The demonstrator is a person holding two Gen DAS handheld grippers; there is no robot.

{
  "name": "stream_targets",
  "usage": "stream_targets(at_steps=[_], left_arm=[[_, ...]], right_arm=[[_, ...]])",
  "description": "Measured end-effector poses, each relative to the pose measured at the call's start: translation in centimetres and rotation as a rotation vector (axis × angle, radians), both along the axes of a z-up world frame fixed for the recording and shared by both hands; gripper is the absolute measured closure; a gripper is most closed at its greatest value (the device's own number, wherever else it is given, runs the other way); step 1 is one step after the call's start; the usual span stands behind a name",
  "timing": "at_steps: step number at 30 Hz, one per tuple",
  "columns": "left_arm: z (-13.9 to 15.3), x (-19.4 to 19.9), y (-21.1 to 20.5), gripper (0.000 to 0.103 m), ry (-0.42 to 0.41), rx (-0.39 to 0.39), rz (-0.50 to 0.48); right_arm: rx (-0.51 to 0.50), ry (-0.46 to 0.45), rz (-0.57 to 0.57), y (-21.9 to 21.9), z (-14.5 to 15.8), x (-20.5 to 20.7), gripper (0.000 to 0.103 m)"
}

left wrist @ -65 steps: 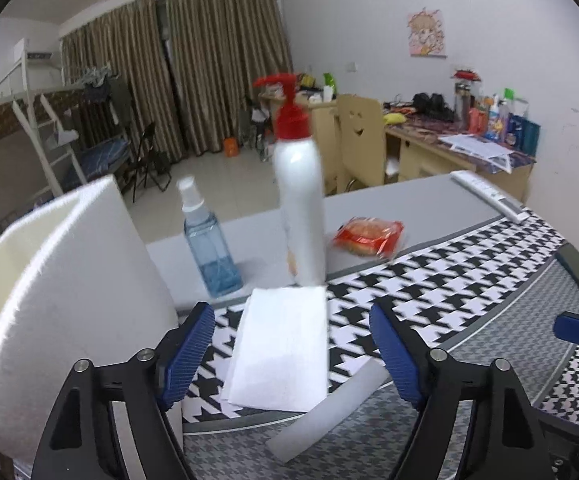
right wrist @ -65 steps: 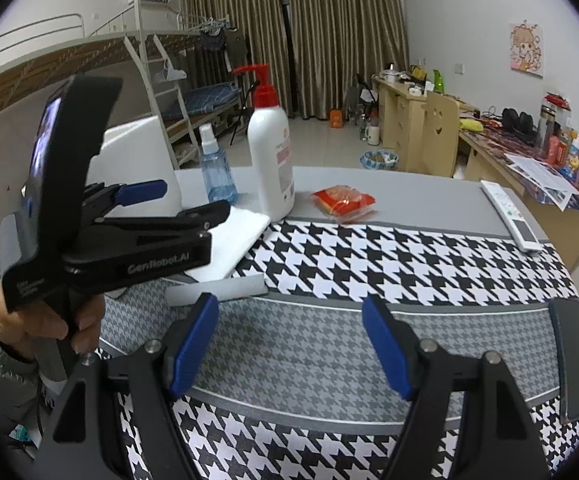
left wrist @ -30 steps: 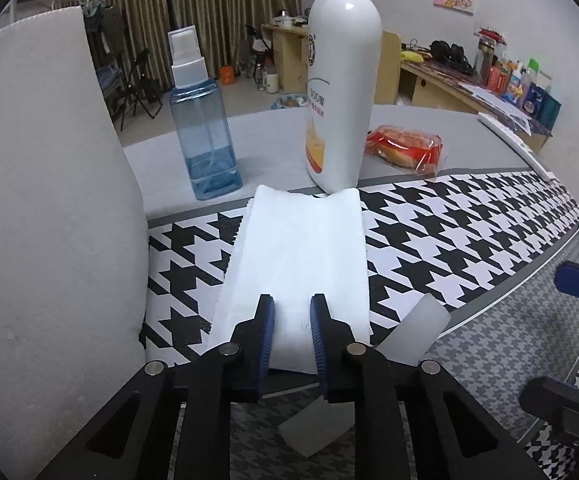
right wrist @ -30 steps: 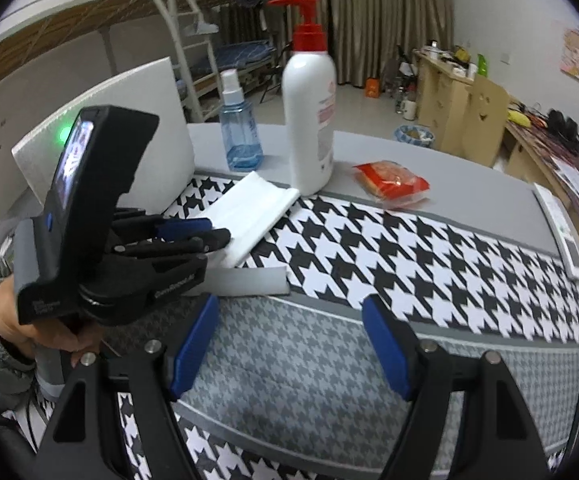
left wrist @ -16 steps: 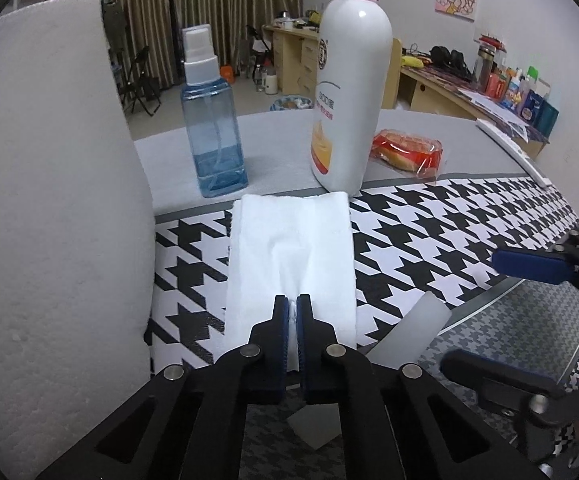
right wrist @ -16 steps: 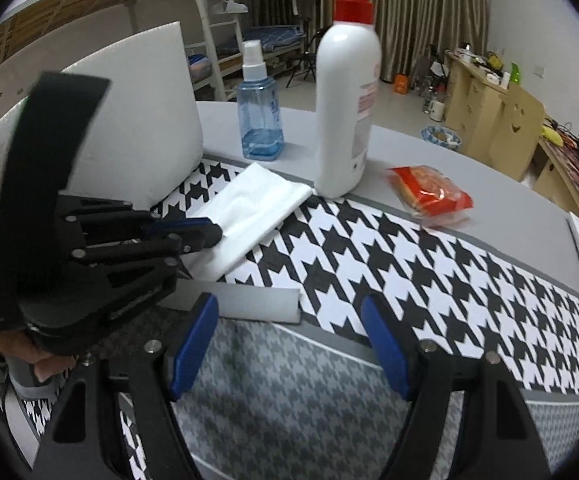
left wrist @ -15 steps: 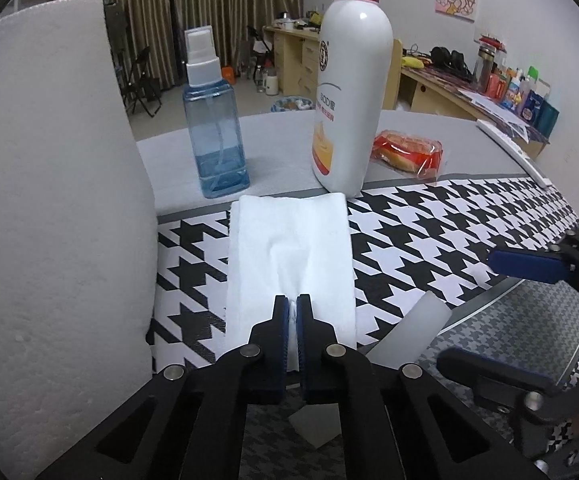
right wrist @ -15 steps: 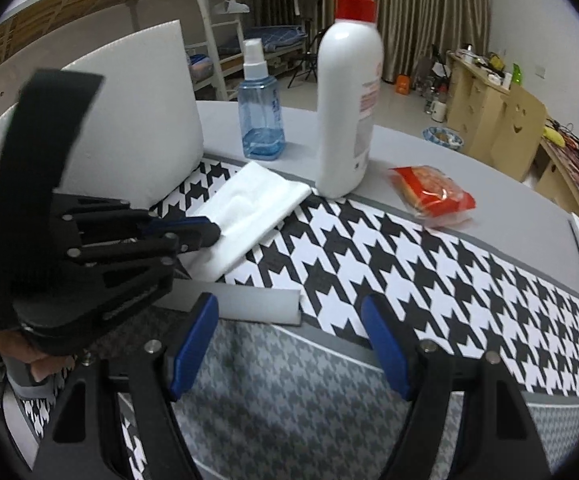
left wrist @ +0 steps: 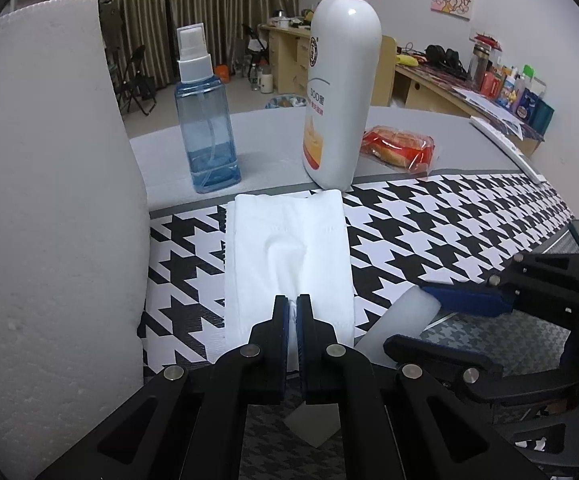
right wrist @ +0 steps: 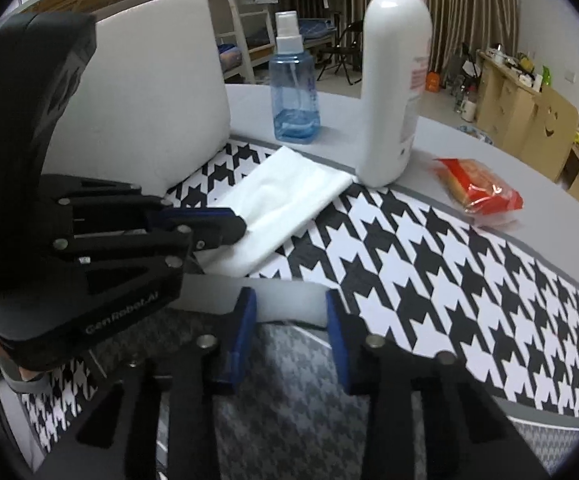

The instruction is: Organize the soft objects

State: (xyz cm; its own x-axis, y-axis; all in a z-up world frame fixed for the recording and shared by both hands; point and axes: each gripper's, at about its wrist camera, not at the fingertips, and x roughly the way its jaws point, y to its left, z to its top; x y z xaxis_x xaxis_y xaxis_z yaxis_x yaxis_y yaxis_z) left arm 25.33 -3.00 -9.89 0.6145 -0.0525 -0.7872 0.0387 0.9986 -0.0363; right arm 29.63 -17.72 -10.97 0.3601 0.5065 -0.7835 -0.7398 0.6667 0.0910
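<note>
Since the earlier frames, the right hand-held gripper (right wrist: 291, 316) has been brought down to the white foam strip (right wrist: 289, 300) at the edge of the houndstooth cloth (right wrist: 429, 264), and its jaws have just been closing around that strip's end, which now lies between the blue pads (right wrist: 245, 320); whether they press on it cannot be told. The left hand-held gripper (left wrist: 292, 312) is clenched on the near edge of the folded white tissue (left wrist: 287, 256), which is puckered just ahead of the pinch. The tissue lies flat on the cloth on the counter (left wrist: 389, 128), its far end touching the white pump bottle (left wrist: 339, 80). A blue spray bottle (left wrist: 207, 120) stands beside that, with a red snack packet (left wrist: 401, 152) further right and a white foam board (left wrist: 45, 200) upright at the left.
</note>
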Motion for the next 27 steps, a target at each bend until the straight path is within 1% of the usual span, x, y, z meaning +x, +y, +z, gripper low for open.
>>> stream_targets(at_steps=[1,2,5,7,10,16,20,23,27], left_arm=[[0.0,0.0,0.0,0.099,0.000,0.000,0.001],[0.0,0.0,0.0,0.099,-0.001,0.002,0.000],[0.2,-0.2,-0.2,0.099,-0.008,0.006,-0.005],[0.3,-0.3,-0.3,0.099,-0.016,0.006,-0.006],[0.9,-0.6,-0.4,0.099,-0.034,0.001,-0.008],[1.9,-1.0,-0.9,0.099,-0.064,-0.007,-0.016],[2.9,-2.1,-1.5,0.099,-0.090,-0.014,-0.038],[3.7,-3.2,-1.7,0.099,-0.114,-0.021,-0.045],[4.7,-4.8,-1.9,0.099,-0.154,-0.022,-0.058]], right_arm=[[0.012,0.019,0.006,0.0,0.0,0.2,0.087],[0.028,0.043,0.014,0.4,-0.3,-0.1,0.089],[0.014,0.017,0.006,0.8,-0.2,-0.6,0.089],[0.013,0.016,-0.006,0.8,0.0,-0.7,0.090],[0.043,0.024,-0.035,0.0,0.4,-0.5,0.090],[0.084,-0.017,-0.087,-1.7,2.4,-1.2,0.090],[0.072,-0.034,-0.128,-2.4,3.1,-2.3,0.090],[0.086,-0.039,-0.173,-3.2,3.9,-3.1,0.090],[0.092,-0.076,-0.211,-4.1,5.4,-4.7,0.090]])
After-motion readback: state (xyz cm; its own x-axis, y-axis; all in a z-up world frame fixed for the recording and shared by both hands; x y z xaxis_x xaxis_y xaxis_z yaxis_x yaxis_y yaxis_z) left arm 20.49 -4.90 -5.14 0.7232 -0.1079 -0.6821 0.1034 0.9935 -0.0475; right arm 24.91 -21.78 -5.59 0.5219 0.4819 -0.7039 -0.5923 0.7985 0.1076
